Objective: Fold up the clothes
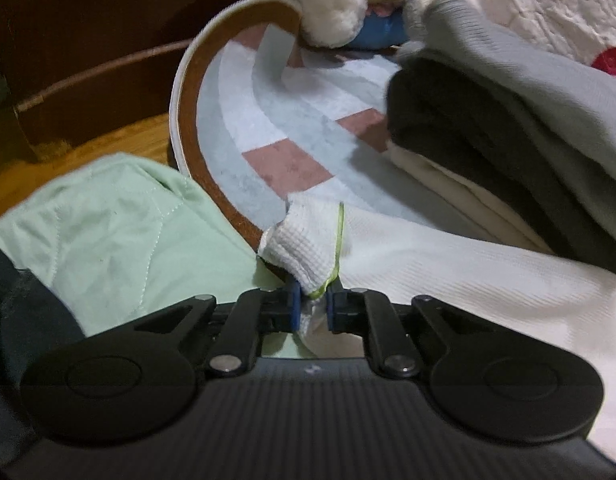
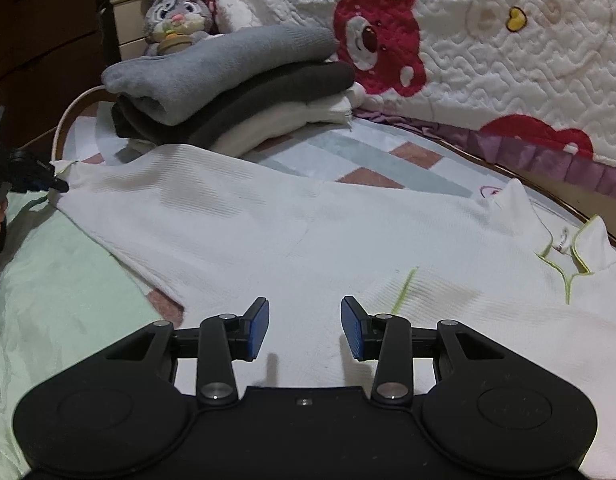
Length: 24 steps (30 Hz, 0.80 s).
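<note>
A white ribbed shirt (image 2: pixel 308 232) with lime-green trim lies spread flat on the bed, its collar (image 2: pixel 575 252) at the right. In the left wrist view my left gripper (image 1: pixel 312 304) is shut on the shirt's bunched sleeve cuff (image 1: pixel 308 248), which sticks up between the blue pads. The same gripper (image 2: pixel 48 182) shows at the far left of the right wrist view, pinching the sleeve end. My right gripper (image 2: pixel 304 328) hovers open just over the shirt's body, with nothing between its fingers.
A stack of folded clothes (image 2: pixel 236 92), grey on dark grey on cream, sits behind the shirt on a patterned round mat (image 1: pixel 268 128). A plush rabbit (image 2: pixel 176 16) and a white bear-print quilt (image 2: pixel 487 48) lie beyond. A mint-green sheet (image 1: pixel 108 232) covers the near left.
</note>
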Motion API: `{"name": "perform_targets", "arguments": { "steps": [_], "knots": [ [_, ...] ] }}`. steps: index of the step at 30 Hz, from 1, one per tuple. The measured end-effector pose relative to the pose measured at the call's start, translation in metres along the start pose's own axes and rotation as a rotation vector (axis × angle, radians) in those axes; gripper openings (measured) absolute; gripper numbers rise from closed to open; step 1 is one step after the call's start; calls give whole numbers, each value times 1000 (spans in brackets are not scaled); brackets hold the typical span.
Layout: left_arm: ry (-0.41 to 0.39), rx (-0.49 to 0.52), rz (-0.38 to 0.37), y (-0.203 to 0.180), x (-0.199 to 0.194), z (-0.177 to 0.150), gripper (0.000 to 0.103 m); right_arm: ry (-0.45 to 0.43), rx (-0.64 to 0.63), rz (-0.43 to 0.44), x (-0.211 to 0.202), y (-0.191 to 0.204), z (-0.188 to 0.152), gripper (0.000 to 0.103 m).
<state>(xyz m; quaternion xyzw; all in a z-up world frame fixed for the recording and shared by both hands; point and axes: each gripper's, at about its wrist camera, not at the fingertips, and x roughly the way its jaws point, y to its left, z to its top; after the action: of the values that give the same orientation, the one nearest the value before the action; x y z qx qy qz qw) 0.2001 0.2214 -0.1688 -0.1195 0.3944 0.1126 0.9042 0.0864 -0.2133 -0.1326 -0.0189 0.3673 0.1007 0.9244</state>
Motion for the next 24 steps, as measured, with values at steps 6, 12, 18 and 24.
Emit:
{"name": "perform_targets", "arguments": {
  "steps": [6,12,18,24],
  "knots": [
    [-85,163,-153,-67,-79,-19,11,-5,94,71,1,2,-3,47],
    [-59,144,-450,-149,-146,-53,11,19,249,89,4,-25,-15,47],
    [125,106,-710,-235,-142,-115,11,-35,772,244,-1,-94,-47,47],
    [236,159,-690,-249,-118,-168,12,-61,877,286,-17,-113,-56,47]
  ]
}}
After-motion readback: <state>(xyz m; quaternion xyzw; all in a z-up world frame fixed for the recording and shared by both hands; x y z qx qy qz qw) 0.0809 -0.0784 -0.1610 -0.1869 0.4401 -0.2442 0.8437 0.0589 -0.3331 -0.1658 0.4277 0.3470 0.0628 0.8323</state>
